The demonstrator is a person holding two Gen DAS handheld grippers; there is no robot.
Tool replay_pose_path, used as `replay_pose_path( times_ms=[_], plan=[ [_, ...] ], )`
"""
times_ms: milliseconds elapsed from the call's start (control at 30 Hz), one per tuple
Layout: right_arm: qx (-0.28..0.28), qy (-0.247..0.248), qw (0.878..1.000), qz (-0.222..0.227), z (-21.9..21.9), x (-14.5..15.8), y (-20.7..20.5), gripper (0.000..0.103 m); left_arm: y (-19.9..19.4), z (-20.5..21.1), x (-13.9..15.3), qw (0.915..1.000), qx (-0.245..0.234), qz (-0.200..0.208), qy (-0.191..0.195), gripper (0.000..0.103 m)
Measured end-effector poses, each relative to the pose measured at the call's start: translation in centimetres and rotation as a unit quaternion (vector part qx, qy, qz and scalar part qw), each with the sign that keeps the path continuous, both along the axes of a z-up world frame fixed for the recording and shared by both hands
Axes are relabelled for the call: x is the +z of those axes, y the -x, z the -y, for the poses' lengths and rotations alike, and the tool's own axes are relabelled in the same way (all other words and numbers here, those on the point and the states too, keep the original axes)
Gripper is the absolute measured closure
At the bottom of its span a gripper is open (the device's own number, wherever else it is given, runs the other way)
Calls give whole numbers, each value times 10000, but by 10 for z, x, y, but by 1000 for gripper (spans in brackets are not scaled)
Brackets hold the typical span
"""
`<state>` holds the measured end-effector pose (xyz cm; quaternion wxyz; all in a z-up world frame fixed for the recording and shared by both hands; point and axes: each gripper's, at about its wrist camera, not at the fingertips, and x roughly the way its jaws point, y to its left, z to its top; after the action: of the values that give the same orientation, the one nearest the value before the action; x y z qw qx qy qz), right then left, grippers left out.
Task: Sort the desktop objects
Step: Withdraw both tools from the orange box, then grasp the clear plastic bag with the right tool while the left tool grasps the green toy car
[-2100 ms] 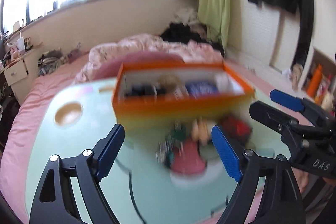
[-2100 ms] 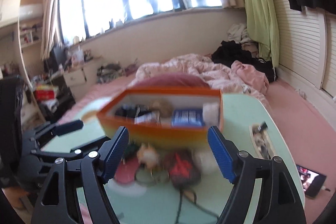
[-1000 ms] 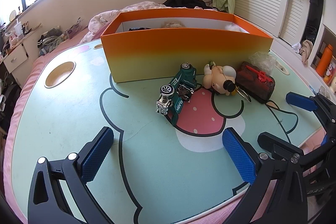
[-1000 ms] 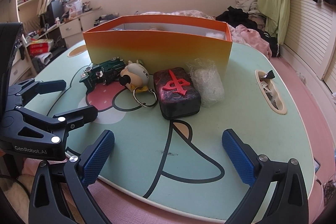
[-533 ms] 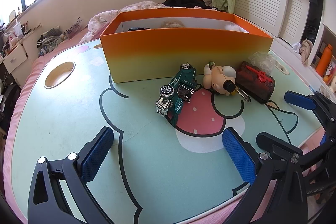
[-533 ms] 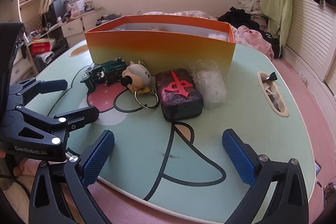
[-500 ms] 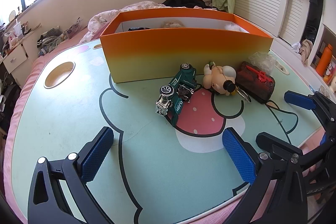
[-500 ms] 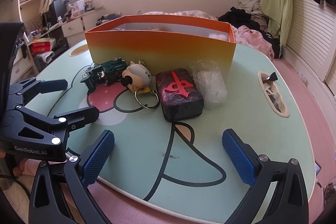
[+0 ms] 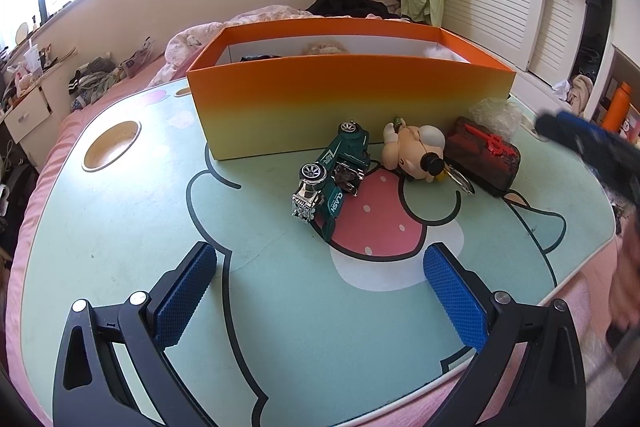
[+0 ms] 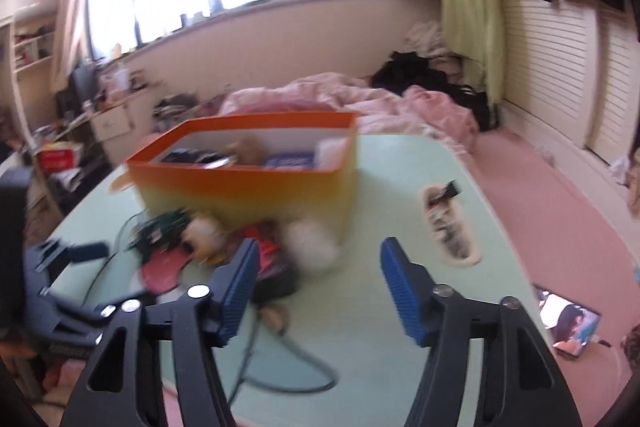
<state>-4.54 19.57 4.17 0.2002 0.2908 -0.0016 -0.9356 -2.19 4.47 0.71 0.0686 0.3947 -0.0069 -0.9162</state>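
Right hand-held gripper [image 10: 316,281], jaws closing on nothing, hovers above table [image 10: 400,347].

Black jaws, blue ribbed pads [image 9: 186,295], silver screws [image 9: 137,297]

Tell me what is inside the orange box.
Looking into the orange box from the blurred right wrist view: something dark at the left, a tan fuzzy thing, a blue item and something white at the right. The near wall hides whatever lies below them.

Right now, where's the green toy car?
Left wrist view: the green toy car lies on its side mid-table, just in front of the orange box, directly left of the small figurine keychain.
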Motion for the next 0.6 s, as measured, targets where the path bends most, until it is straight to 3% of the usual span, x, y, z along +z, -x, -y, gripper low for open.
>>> replay_pose_path(
  times_ms=[67, 133, 300, 433, 467, 500, 567, 600],
  plan=[
    [-80, 97, 9995, 276, -3, -2, 19, 56, 0, 0, 0, 10000, -4, 1, -3, 0],
    [226, 377, 9967, 677, -2, -6, 35, 61, 0, 0, 0, 10000, -6, 4, -8, 0],
    [666, 559, 9922, 892, 14, -14, 35, 61, 0, 0, 1, 10000, -20, 20, -4, 0],
    [756, 527, 9893, 1130, 22, -29, 41, 55, 0, 0, 2, 10000, -21, 52, 6, 0],
    [729, 481, 9901, 1099, 22, -29, 40, 56, -1, 0, 2, 10000, -27, 52, 2, 0],
    [719, 485, 9901, 1107, 22, -29, 39, 72, -1, 1, 2, 10000, -28, 57, -10, 0],
    [721, 587, 9894, 1112, 18, -28, 38, 75, -3, 4, 5, 9998, -94, 31, -143, 2],
    [708, 619, 9903, 1021, 15, -26, 36, 75, -4, 6, 8, 9997, -129, -26, -223, 7]
  ],
)
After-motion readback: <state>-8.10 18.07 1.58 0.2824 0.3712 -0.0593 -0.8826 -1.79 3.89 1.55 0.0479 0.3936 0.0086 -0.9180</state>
